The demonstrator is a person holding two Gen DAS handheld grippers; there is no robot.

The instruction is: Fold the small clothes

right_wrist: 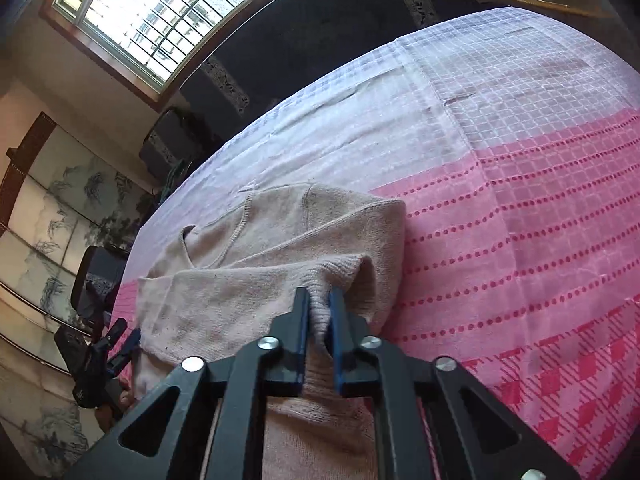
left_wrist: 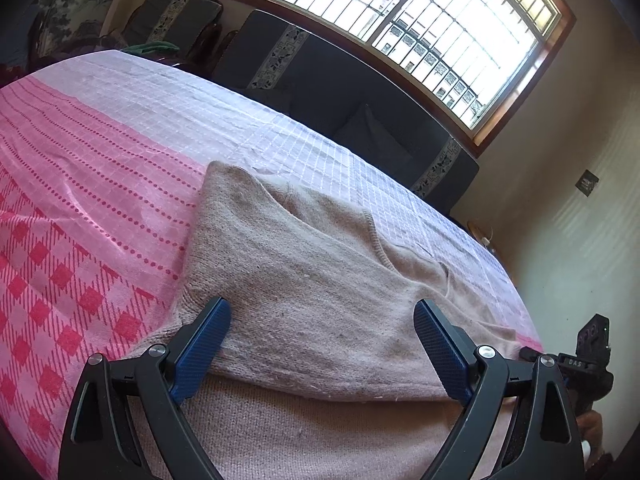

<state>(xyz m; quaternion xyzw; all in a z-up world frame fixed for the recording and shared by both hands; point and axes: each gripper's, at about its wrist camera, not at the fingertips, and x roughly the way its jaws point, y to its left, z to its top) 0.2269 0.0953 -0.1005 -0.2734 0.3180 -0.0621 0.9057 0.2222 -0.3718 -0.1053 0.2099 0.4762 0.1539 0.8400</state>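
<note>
A beige knit sweater (left_wrist: 312, 272) lies partly folded on the pink and white bedspread (left_wrist: 100, 200). My left gripper (left_wrist: 322, 306) hangs open just above the sweater's near part, its blue pads wide apart with cloth under them but none pinched. In the right wrist view the sweater (right_wrist: 248, 280) shows a folded-over sleeve and a V-neck. My right gripper (right_wrist: 319, 294) is shut on a ribbed edge of the sweater, which bunches up between the pads. The left gripper (right_wrist: 129, 334) also shows at the sweater's left edge, with a hand behind it.
A dark sofa (left_wrist: 340, 80) with patterned bands runs along the far side of the bed under a barred window (left_wrist: 400, 12). A painted screen (right_wrist: 52, 208) and a dark chair (right_wrist: 100, 276) stand by the bed. The bedspread (right_wrist: 500, 220) stretches to the right.
</note>
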